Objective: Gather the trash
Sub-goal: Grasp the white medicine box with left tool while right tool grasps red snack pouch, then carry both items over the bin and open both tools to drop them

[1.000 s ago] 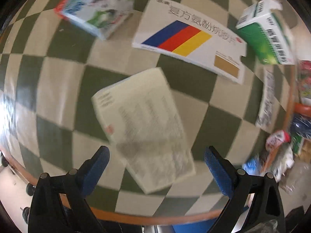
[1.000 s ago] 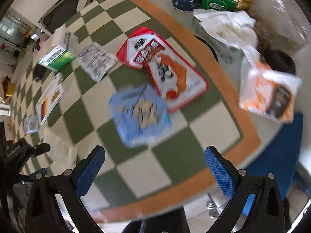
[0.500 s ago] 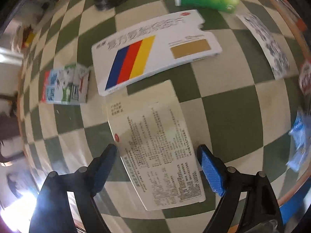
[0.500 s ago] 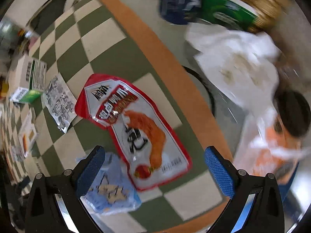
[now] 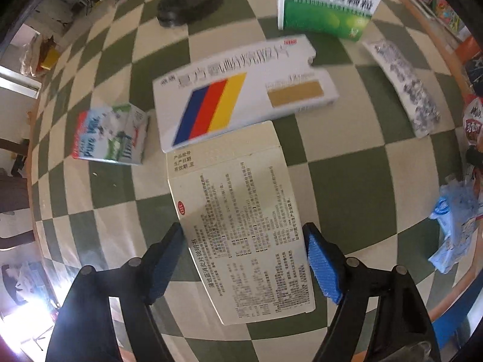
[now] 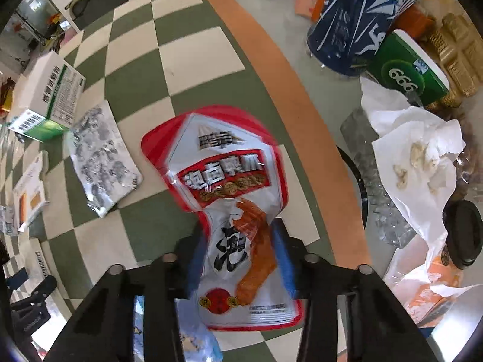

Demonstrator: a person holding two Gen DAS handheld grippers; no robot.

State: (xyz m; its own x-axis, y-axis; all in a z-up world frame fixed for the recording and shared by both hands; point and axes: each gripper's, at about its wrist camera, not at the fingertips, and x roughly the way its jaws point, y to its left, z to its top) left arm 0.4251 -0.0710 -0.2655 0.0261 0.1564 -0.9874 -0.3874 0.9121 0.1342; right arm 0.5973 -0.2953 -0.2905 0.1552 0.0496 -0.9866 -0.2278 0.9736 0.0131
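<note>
In the left wrist view a cream medicine box with printed text (image 5: 241, 223) lies on the checkered tabletop. My left gripper (image 5: 244, 259) straddles its near half, with both blue pads touching its long edges. In the right wrist view a red and white snack packet (image 6: 229, 199) lies flat near the table's orange rim. My right gripper (image 6: 240, 259) is closed on the packet's lower half, which buckles between the pads.
Around the cream box lie a white box with blue, red and yellow stripes (image 5: 241, 96), a milk carton (image 5: 111, 135), a green box (image 5: 326, 6), a black lid (image 5: 190, 3), a printed sachet (image 6: 99, 157) and a blue wrapper (image 5: 452, 226). Beyond the rim sits a heap of tissues (image 6: 416, 150) and bags.
My left gripper came down over the cream box and closed to its edges. My right gripper swung from the blue wrapper to the red packet and closed on it.
</note>
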